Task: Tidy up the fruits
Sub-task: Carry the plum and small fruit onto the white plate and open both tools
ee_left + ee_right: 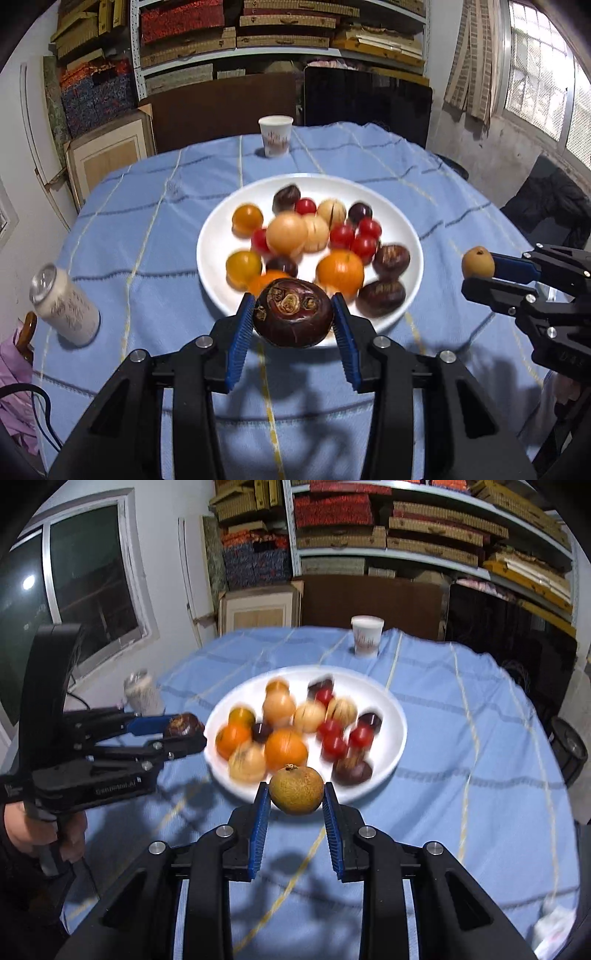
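A white plate (214,236) (391,716) on the blue tablecloth holds several fruits: oranges, red cherry tomatoes, tan longans and dark water chestnuts. My left gripper (295,314) (184,731) is shut on a dark brown water chestnut (293,312) (183,724), lifted over the plate's near rim. My right gripper (295,792) (480,269) is shut on a tan longan (295,789) (477,262), held above the cloth just in front of the plate. In the left wrist view the right gripper sits off the plate's right side.
A paper cup (275,136) (366,636) stands behind the plate. A drinks can (64,304) (143,696) stands at the left of the table. Shelves with boxes and dark chair backs lie beyond the table. A hand (22,834) grips the left tool.
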{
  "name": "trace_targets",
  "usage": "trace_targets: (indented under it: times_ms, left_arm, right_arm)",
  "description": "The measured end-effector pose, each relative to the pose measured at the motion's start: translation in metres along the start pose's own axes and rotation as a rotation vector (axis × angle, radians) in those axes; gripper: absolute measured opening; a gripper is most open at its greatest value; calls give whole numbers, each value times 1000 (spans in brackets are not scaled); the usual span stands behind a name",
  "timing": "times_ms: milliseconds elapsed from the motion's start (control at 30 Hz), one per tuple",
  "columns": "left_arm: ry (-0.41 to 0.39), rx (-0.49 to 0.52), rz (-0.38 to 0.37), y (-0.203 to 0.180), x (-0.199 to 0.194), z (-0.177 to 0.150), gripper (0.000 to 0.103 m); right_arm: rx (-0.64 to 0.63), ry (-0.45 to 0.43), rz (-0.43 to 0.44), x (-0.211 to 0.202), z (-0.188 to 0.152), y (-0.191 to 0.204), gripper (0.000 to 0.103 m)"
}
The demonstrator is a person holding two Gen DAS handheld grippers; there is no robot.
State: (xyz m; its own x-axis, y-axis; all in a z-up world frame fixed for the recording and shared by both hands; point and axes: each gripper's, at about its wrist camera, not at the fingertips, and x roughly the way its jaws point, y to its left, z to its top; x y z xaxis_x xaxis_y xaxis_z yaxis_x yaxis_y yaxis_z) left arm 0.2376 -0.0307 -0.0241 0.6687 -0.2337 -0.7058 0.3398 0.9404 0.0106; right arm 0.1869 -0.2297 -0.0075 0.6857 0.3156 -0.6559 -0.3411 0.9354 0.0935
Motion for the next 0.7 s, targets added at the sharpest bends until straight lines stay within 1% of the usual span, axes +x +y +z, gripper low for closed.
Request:
trace_targets:
  times_ms: [167, 267, 467, 500, 533, 567, 600, 633, 667, 700]
  left_arm:
    - [-13, -25, -9, -2, 5, 33, 41]
    - [-6, -29, -8, -4, 16, 45, 41]
    - [41, -34, 17, 1, 48, 53, 42]
    - [57, -35, 17, 2, 56, 54, 44]
    - [74, -36, 17, 3, 63, 55, 59]
    - [82, -43, 40, 5, 67, 56, 62]
    - [87, -59, 46, 10, 70, 55, 67]
    - [93, -76, 44, 14, 71, 55, 81]
    - [89, -89, 52, 18, 71, 53, 93]
    - [70, -100, 75, 22, 67, 50, 93]
  right_arm:
    - [-11, -17, -9, 9, 43, -9, 29]
    - [-15, -11, -24, 23, 59, -13, 29]
    - [-22, 12, -25, 58, 72, -17, 29]
    - [-16, 20, -15, 64, 73, -19, 30]
    - [-10, 30, -7, 71, 74, -20, 35]
    - [-2, 36, -13, 76, 74, -23, 46]
    - [5, 30, -32, 78, 73, -25, 55]
    - [13, 21, -40, 77, 73, -27, 63]
    - [26, 11, -43, 75, 72, -30, 63]
    - [31, 12, -36, 73, 70, -30, 63]
